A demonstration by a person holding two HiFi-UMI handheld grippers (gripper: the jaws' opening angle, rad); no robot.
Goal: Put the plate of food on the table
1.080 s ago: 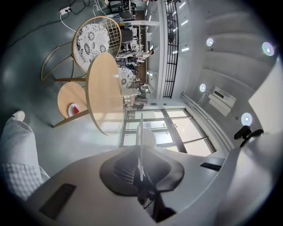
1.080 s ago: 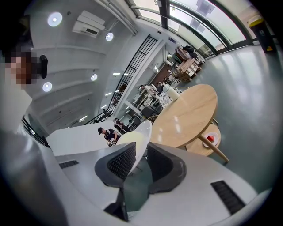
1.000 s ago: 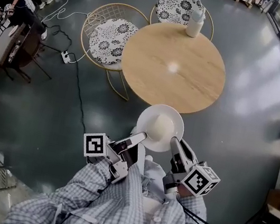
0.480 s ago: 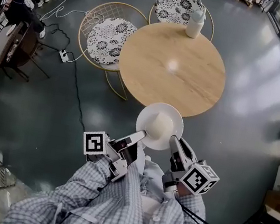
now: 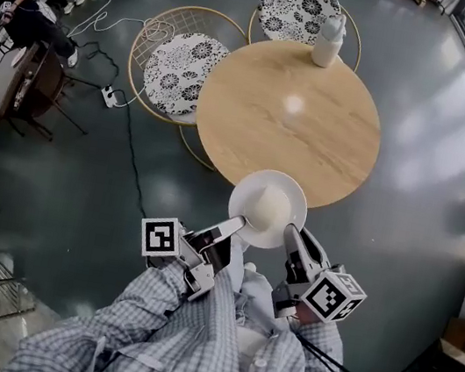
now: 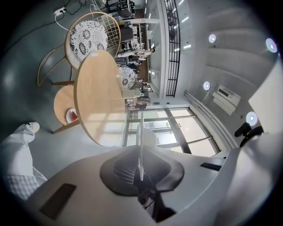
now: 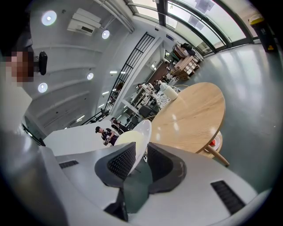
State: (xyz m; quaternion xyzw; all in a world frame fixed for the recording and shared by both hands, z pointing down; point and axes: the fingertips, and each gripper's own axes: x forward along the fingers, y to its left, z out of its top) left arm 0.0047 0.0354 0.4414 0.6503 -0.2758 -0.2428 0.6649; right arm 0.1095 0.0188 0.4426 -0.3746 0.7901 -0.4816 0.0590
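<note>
While the plate [image 5: 290,192] is held in the air, both claws are clamped on it: left claw [image 5: 234,225] pinches the near-left rim, right claw [image 5: 292,234] the near-right rim. In the left gripper view the rim runs edge-on betw. the jaws, which are closed onto it. The right gripper view shows the same, jaws shut on the rim w/ a pale mound of food [image 5: 266,208] on top.

Key relation: the counter [image 5: 289,119] lies straight to the far side of the plate. In the head view the plate's far rim just overlaps the counter's near edge, so most of it hangs over the floor [image 5: 82,181], near side. The plate is round, so no long axis matters, and it looks about level. Both claws are equally near, symmetric grip, so prob. a two-handed carry fwd, then down.

Around: a bottle [image 5: 330,39] stands at the counter's far edge, well apart from the plate. One patterned chair [image 5: 179,71] is at the counter's far-left, another [image 5: 298,7] on the far side behind the bottle. A cable [image 5: 126,131] runs on the floor at left. Nothing visible stands betw. the plate and the counter's near half. Main risk, by my read: tilting the plate or clipping the counter edge on the way in.
</note>
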